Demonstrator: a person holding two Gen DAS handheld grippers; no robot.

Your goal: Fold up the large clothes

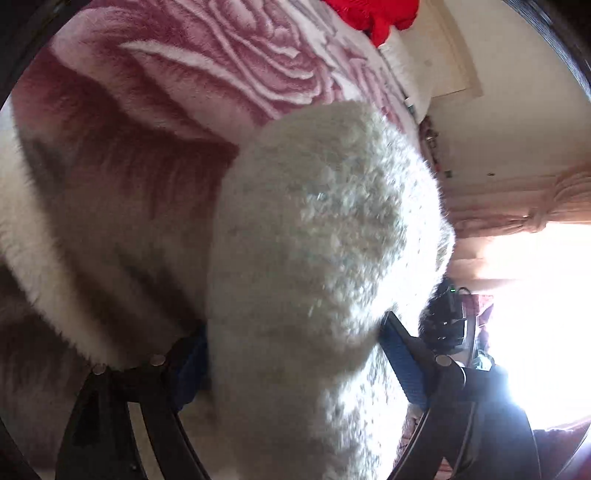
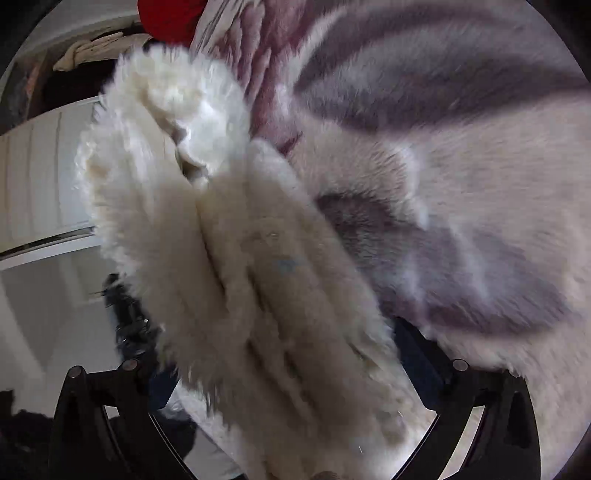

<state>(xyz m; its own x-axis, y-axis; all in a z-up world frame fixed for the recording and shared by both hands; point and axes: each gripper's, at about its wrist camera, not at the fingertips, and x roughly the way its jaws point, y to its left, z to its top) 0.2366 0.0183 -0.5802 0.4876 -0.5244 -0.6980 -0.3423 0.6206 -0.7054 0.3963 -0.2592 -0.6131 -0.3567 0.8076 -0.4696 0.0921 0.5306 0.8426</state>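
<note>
A thick white fluffy garment (image 1: 325,236) fills the middle of the left wrist view. My left gripper (image 1: 295,354) is shut on a bunched fold of it, which bulges up between the blue-padded fingers (image 1: 402,354). In the right wrist view the same white fleece garment (image 2: 243,258) hangs bunched between the fingers. My right gripper (image 2: 280,362) is shut on it, and the cloth hides the fingertips. Both hold the garment above a bed.
A plush pink and white rose-patterned blanket (image 1: 207,74) covers the bed, and shows grey and white in the right wrist view (image 2: 461,206). A red cloth (image 1: 373,14) lies at the far end. A bright window with a pink curtain (image 1: 524,206) is on the right. White cupboard doors (image 2: 40,184) stand at left.
</note>
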